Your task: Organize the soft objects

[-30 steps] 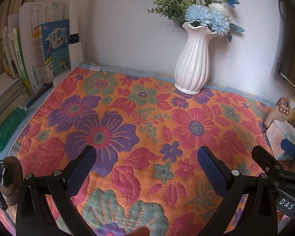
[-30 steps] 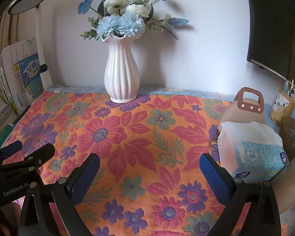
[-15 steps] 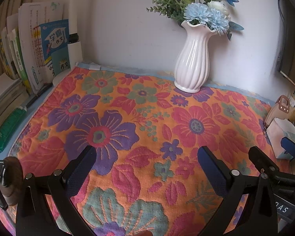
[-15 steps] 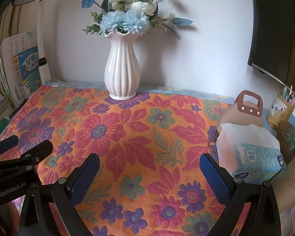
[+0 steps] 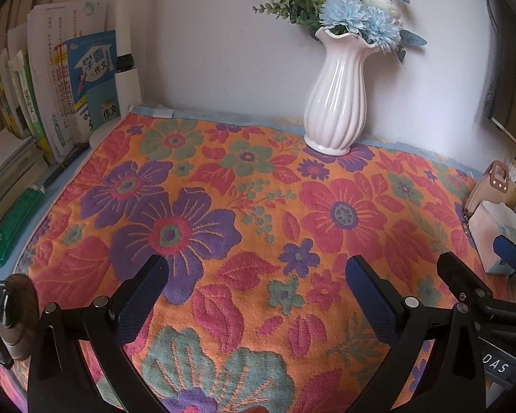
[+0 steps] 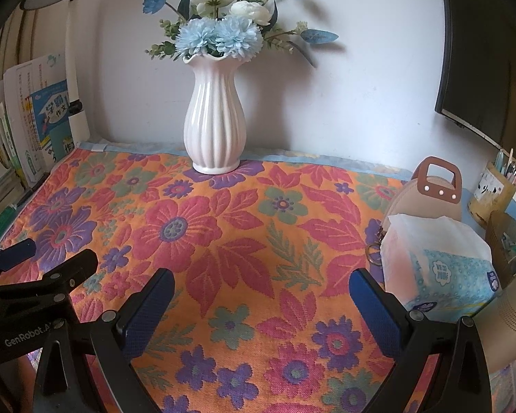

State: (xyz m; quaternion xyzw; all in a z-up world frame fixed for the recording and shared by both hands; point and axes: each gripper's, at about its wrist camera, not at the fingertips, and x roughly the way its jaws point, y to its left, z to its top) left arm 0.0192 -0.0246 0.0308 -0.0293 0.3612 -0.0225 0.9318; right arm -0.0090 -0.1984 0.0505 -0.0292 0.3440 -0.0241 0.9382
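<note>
A flowered orange towel (image 5: 258,206) (image 6: 244,241) lies spread flat over the desk. A soft pack of tissues (image 6: 440,261) (image 5: 495,230) in blue and white wrap sits at its right edge, beside a tan handbag (image 6: 430,189) (image 5: 492,186). My left gripper (image 5: 254,285) hovers open over the towel's near part with nothing between its fingers. My right gripper (image 6: 261,296) is open too and empty, with the tissue pack just right of its right finger (image 6: 375,303). Each gripper shows at the edge of the other's view.
A white ribbed vase (image 5: 337,103) (image 6: 215,120) with blue and white flowers stands on the towel's far edge against the wall. Books (image 5: 58,93) lean at the left, a pen cup (image 6: 492,189) and a dark monitor (image 6: 478,51) are at the right.
Both views have shifted slightly: the vase sits a little further right in the right wrist view and left in the left wrist view. Both grippers stay open and empty.
</note>
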